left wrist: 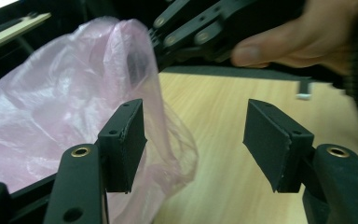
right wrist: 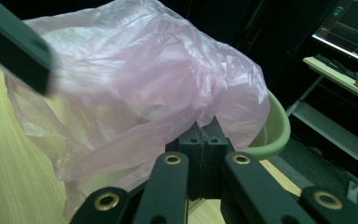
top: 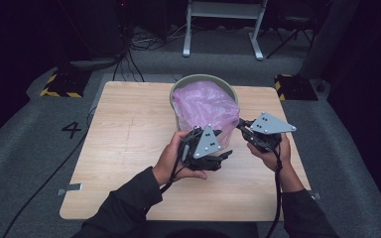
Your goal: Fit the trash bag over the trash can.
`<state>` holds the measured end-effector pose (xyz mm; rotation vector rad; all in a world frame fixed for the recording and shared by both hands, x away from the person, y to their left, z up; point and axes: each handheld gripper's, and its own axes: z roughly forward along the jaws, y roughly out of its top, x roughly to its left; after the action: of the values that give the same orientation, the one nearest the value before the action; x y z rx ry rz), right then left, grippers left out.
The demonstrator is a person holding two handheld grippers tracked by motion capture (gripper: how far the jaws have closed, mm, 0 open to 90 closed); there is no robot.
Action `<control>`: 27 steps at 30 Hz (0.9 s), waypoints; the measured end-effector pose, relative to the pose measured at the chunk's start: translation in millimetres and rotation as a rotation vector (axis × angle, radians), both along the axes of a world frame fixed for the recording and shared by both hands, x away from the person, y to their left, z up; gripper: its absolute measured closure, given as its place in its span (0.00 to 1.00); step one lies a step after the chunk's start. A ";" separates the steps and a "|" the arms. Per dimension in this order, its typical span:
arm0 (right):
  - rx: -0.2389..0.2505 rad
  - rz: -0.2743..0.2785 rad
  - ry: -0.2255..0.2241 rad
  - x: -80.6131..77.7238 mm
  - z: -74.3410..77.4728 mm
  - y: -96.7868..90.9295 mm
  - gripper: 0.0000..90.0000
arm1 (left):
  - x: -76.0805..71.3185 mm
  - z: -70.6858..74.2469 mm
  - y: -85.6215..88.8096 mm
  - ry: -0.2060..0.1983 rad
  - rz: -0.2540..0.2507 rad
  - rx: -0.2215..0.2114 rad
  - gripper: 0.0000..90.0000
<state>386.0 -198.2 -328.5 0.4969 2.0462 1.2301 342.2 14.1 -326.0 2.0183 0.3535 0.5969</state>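
**Right gripper pinched the pink bag at the bucket; left gripper stood open beside it**

On the wooden table point(top: 129, 144) stood a pale green bucket point(top: 178, 89), near the far edge and a little right of the middle; a pink plastic bag point(top: 206, 106) sat in it and billowed above its rim, with loose film spilling over the near side towards the person. The right gripper point(top: 241, 126) was held just beside the bucket's near right side; in the right gripper view its two black jaws were pressed together with a fold of the pink plastic bag point(right wrist: 158, 88) caught between the pads, the film stretched up and away from the pinch; the green rim point(right wrist: 279, 130) curved behind the bag on the right of that view. The left gripper point(top: 225, 154) lay lower, near the middle of the table and in front of the bucket, turned towards the right hand point(top: 273, 151); in the left gripper view its jaws stood apart with bare table between them; a loose lobe of the bag point(left wrist: 70, 107) hung behind and around the left-hand pad point(left wrist: 123, 140), whether touching it I could not tell; the other pad point(left wrist: 270, 142) was clear of the film. Beyond them, in that same view, the right gripper's linkage and the fingers point(left wrist: 279, 44) of the hand holding it showed at the top, blurred. The left hand point(top: 173, 156) gripped its tool from the side; dark sleeves entered from the bottom edge.
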 end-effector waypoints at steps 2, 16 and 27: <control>0.005 0.003 0.001 -1.0 -0.1 0.1 1.00 | 5.9 -3.1 -3.8 -0.002 0.031 0.015 0.53; 0.032 0.016 0.006 -5.0 0.4 -1.3 1.00 | 13.2 -4.5 12.6 -0.007 0.039 -0.017 0.71; -0.010 0.074 -0.007 -18.7 0.9 10.4 1.00 | 21.6 2.5 14.5 -0.003 0.088 -0.051 0.52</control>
<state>367.3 -187.7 -327.6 0.4147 2.0807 1.2620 363.9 28.6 -323.4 1.9610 0.4532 0.6386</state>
